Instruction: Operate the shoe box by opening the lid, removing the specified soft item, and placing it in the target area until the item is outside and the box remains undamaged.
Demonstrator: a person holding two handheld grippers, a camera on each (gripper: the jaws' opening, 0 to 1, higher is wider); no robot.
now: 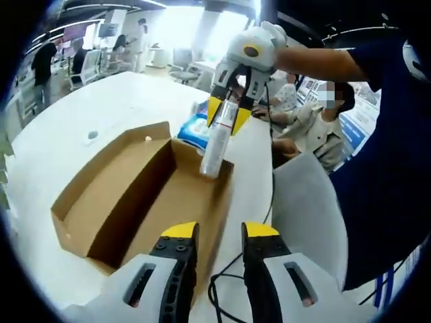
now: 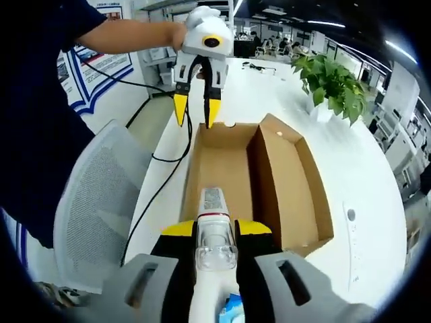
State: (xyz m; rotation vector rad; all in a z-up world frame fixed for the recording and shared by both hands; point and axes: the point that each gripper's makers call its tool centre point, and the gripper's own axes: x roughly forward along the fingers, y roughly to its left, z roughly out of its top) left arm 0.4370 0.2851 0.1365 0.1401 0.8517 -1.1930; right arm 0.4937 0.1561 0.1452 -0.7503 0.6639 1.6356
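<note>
**Tube lifted above the open shoe box**

We see the shoe box [image 1: 158, 202] lying open on the white table [image 1: 60, 148], its lid folded out flat beside the tray. Our right gripper [image 1: 225, 111] is clenched on a white tube [image 1: 217, 145] with a clear cap, held just above the box's far end. In the left gripper view its long axis runs near upright, capped end pointing down toward the box rim. A label shows on the tube [image 2: 214, 225] in the right gripper view, but we cannot read the print. Our left gripper [image 2: 194, 113] hangs released, jaws parted, above the box's other end. A blue-and-white packet [image 1: 195, 128] lies just beyond the box; its writing is illegible.
</note>
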